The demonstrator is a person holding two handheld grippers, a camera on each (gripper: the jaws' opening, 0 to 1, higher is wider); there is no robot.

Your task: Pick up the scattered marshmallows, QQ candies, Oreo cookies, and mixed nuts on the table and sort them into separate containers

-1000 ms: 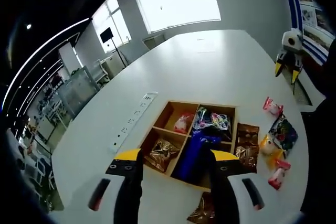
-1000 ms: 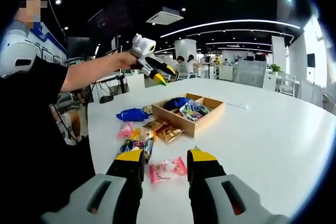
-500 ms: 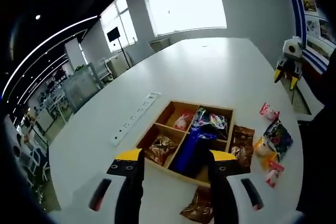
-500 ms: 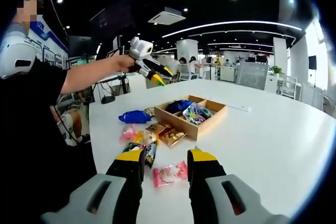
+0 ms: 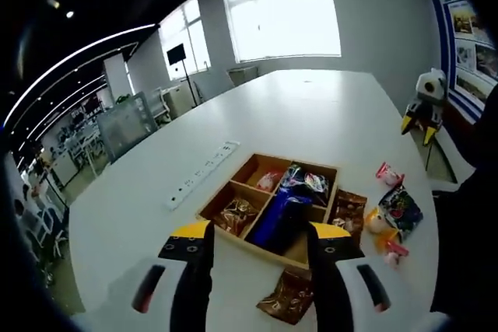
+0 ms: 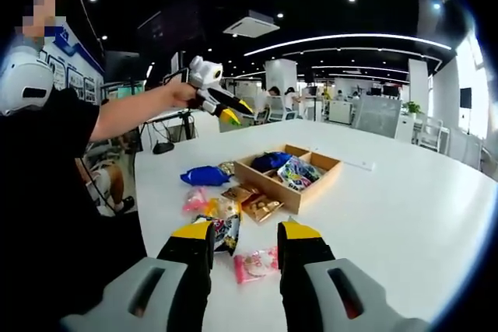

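Snack packets lie scattered beside a wooden tray (image 5: 237, 179) with four compartments on a white table (image 5: 311, 106), and the tray already holds some: a brown packet in the compartment nearest the left gripper (image 5: 261, 242), a blue packet (image 5: 274, 215) in the next one, a pink one and a multicoloured one in the two far compartments. Just outside the tray's near edge lies a loose brown packet (image 5: 286, 299), low between the left jaws; another brown one touches the tray's side wall, with a dark printed packet and small pink and yellow ones a little further out from that wall.

In the right gripper view, a pink packet (image 6: 255, 263) lies on the table well short of the tray, between the jaws of the right gripper (image 6: 243, 240). A blue packet (image 6: 204, 176) rests just off the tray's side.

Both grippers stand open and empty, jaws apart. The left one is held high above the table; the right one sits low, lined up on the pink packet.

These packets look light, soft and crinkly, with slick film that could slip. Pinching across the flat sealed edge or the middle of the pouch seems safest; squeezing hard might crush cookies or nuts inside.
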